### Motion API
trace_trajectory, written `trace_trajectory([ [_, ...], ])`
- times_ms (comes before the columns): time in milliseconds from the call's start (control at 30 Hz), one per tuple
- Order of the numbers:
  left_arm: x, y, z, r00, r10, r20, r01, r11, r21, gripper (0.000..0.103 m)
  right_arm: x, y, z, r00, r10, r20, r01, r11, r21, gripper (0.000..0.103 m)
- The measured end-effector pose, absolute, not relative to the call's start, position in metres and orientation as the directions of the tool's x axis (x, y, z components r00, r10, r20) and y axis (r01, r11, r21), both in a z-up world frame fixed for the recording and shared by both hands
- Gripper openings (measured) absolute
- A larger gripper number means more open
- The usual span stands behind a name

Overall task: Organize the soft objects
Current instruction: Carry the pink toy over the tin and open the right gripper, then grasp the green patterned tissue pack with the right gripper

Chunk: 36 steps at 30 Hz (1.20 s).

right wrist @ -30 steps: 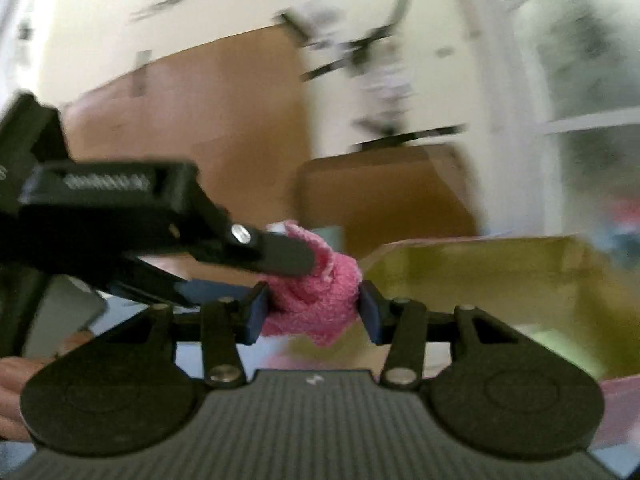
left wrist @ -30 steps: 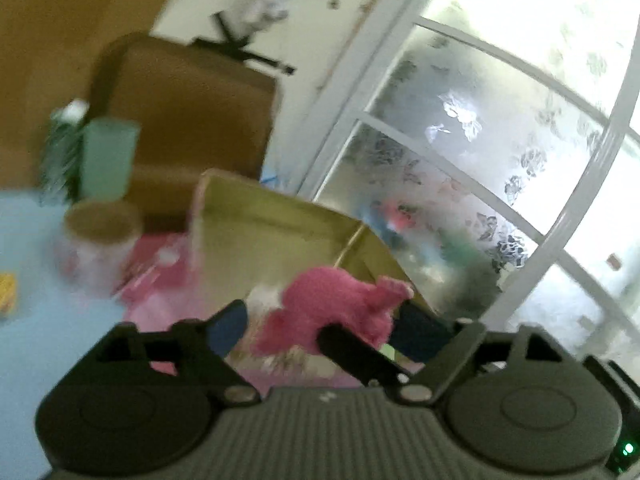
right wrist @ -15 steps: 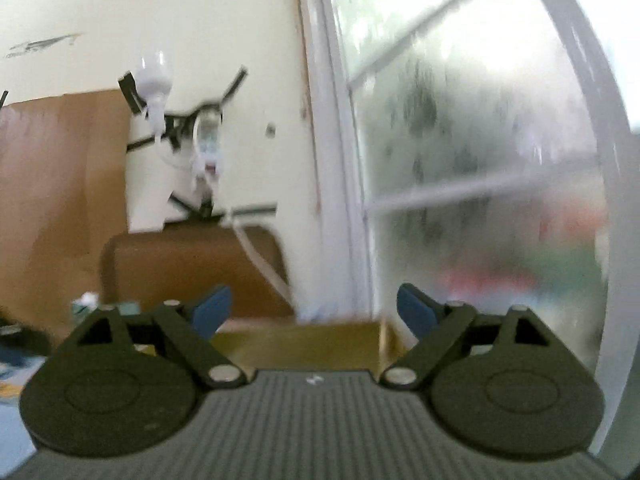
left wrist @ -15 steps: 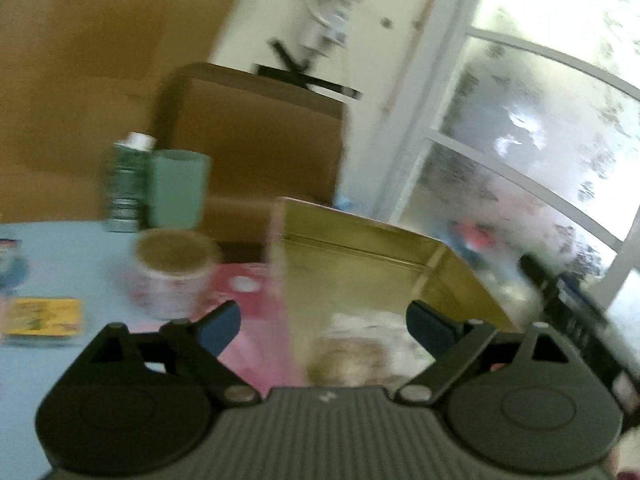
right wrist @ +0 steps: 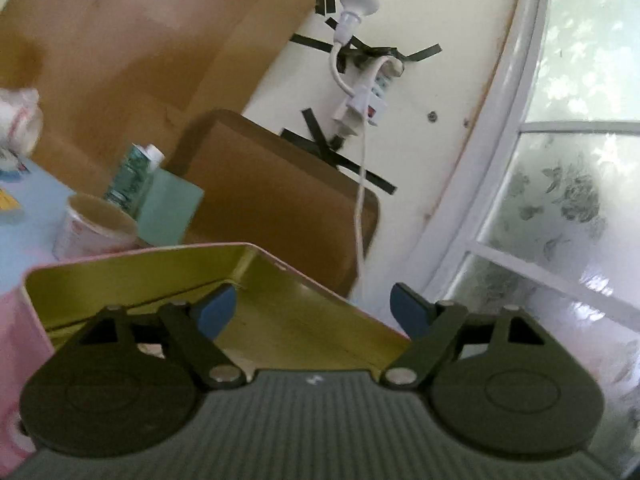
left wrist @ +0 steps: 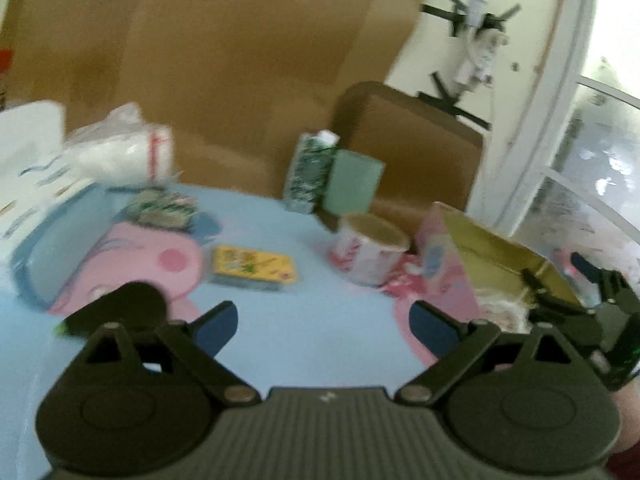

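Note:
My left gripper (left wrist: 325, 326) hangs over the blue table (left wrist: 312, 332), its jaws wide and still opening, with nothing between them. A pink plush pillow (left wrist: 144, 264) lies ahead to the left. The pink tin box (left wrist: 448, 264) with a gold inside stands at the right, with something pale and fluffy (left wrist: 500, 312) in it. My right gripper (left wrist: 592, 292) shows beyond that box. In the right wrist view the right gripper (right wrist: 310, 312) is over the box (right wrist: 160, 280), empty, its jaws closing slightly. The pink soft toy is out of sight.
On the table lie a yellow packet (left wrist: 252, 268), a paper cup (left wrist: 370, 252), a green carton (left wrist: 310, 172), a green cup (left wrist: 352, 186) and a white plastic bag (left wrist: 120, 152). Brown cardboard (left wrist: 240, 80) backs the table. A frosted window (right wrist: 560, 200) is on the right.
The right gripper let go of the pink toy, which has left both views. The left view swung away from the box to the table's left side. The right view rolled.

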<state>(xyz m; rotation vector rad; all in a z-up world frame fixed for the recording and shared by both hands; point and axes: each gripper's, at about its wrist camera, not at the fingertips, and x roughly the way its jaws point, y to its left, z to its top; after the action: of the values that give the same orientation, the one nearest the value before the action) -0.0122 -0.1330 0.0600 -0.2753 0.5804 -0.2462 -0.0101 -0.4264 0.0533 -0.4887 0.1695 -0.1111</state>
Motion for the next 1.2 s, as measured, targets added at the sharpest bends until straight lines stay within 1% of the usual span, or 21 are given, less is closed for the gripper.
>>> trace_trajectory([
  [100,-0.02,-0.115,0.053,0.817,-0.259,-0.515,0.103,0.944,-0.313,0.096,-0.023,-0.432,0.059,0.983,-0.126,-0.134,0.06,0.909,-0.414,0.084],
  [233,-0.024,-0.096,0.045,0.827,-0.207,-0.522,0.054,0.954,-0.293,0.096,-0.023,-0.425,0.057,0.988,-0.099,-0.12,0.035,0.893,-0.449,0.084],
  [367,-0.025,-0.075,0.038,0.83,-0.19,-0.524,0.015,0.948,-0.319,0.096,-0.007,-0.419,0.058,0.986,-0.049,-0.16,-0.025,0.902,-0.432,0.085],
  [400,-0.027,-0.071,0.038,0.835,-0.18,-0.52,0.009,0.949,-0.315,0.096,-0.005,-0.419,0.061,0.987,-0.057,-0.152,-0.011,0.912,-0.41,0.085],
  [433,-0.028,-0.066,0.038,0.842,-0.168,-0.513,0.005,0.952,-0.305,0.097,-0.009,-0.416,0.067,0.991,-0.063,-0.121,0.011,0.921,-0.389,0.085],
  [467,-0.031,-0.061,0.039,0.853,-0.143,-0.502,-0.005,0.96,-0.282,0.098,-0.016,-0.411,0.078,0.996,-0.061,-0.069,0.032,0.931,-0.364,0.086],
  [500,-0.032,-0.058,0.039,0.861,-0.119,-0.494,-0.015,0.966,-0.26,0.098,-0.023,-0.403,0.084,0.999,-0.031,-0.03,0.019,0.941,-0.338,0.089],
  [533,-0.033,-0.053,0.039,0.869,-0.096,-0.485,-0.025,0.971,-0.237,0.098,-0.029,-0.393,0.093,1.0,0.012,-0.014,-0.016,0.95,-0.311,0.093],
  [567,-0.033,-0.048,0.038,0.876,-0.074,-0.476,-0.034,0.976,-0.215,0.098,-0.03,-0.382,0.103,0.995,0.099,-0.033,-0.104,0.957,-0.272,0.093],
  [633,-0.034,-0.042,0.035,0.887,-0.036,-0.46,-0.054,0.982,-0.182,0.098,-0.016,-0.35,0.117,0.913,0.354,-0.205,-0.383,0.914,-0.13,0.092],
  [667,-0.035,-0.038,0.031,0.891,-0.011,-0.453,-0.074,0.983,-0.17,0.098,-0.006,-0.334,0.116,0.852,0.445,-0.275,-0.473,0.88,-0.042,0.091],
  [700,-0.034,-0.033,0.027,0.89,-0.005,-0.456,-0.088,0.979,-0.182,0.098,0.008,-0.312,0.112,0.779,0.527,-0.338,-0.547,0.836,0.044,0.091],
  [733,-0.033,-0.027,0.025,0.887,-0.023,-0.461,-0.091,0.971,-0.223,0.098,0.02,-0.291,0.106,0.736,0.56,-0.38,-0.579,0.812,0.076,0.091],
  [800,-0.036,-0.016,0.025,0.899,-0.031,-0.437,-0.101,0.956,-0.277,0.1,0.047,-0.245,0.09,0.69,0.567,-0.449,-0.607,0.792,0.067,0.091],
  [900,-0.036,-0.006,0.023,0.901,-0.061,-0.43,-0.096,0.938,-0.334,0.1,0.097,-0.18,0.065,0.66,0.524,-0.538,-0.592,0.804,0.057,0.092],
  [967,-0.036,-0.006,0.023,0.905,-0.071,-0.42,-0.086,0.935,-0.344,0.1,0.12,-0.147,0.053,0.651,0.504,-0.568,-0.588,0.808,0.043,0.094],
  [1033,-0.037,-0.008,0.023,0.904,-0.088,-0.417,-0.066,0.938,-0.341,0.101,0.147,-0.12,0.041,0.628,0.47,-0.62,-0.586,0.81,0.02,0.096],
  [1133,-0.036,-0.01,0.023,0.906,-0.101,-0.41,-0.048,0.939,-0.339,0.102,0.179,-0.098,0.023,0.612,0.402,-0.681,-0.593,0.803,-0.059,0.097],
  [1167,-0.036,-0.01,0.023,0.906,-0.105,-0.409,-0.046,0.938,-0.344,0.102,0.185,-0.094,0.018,0.591,0.396,-0.703,-0.614,0.786,-0.074,0.096],
  [1200,-0.036,-0.009,0.022,0.906,-0.109,-0.41,-0.046,0.936,-0.35,0.102,0.19,-0.098,0.015,0.586,0.411,-0.699,-0.624,0.779,-0.066,0.094],
])
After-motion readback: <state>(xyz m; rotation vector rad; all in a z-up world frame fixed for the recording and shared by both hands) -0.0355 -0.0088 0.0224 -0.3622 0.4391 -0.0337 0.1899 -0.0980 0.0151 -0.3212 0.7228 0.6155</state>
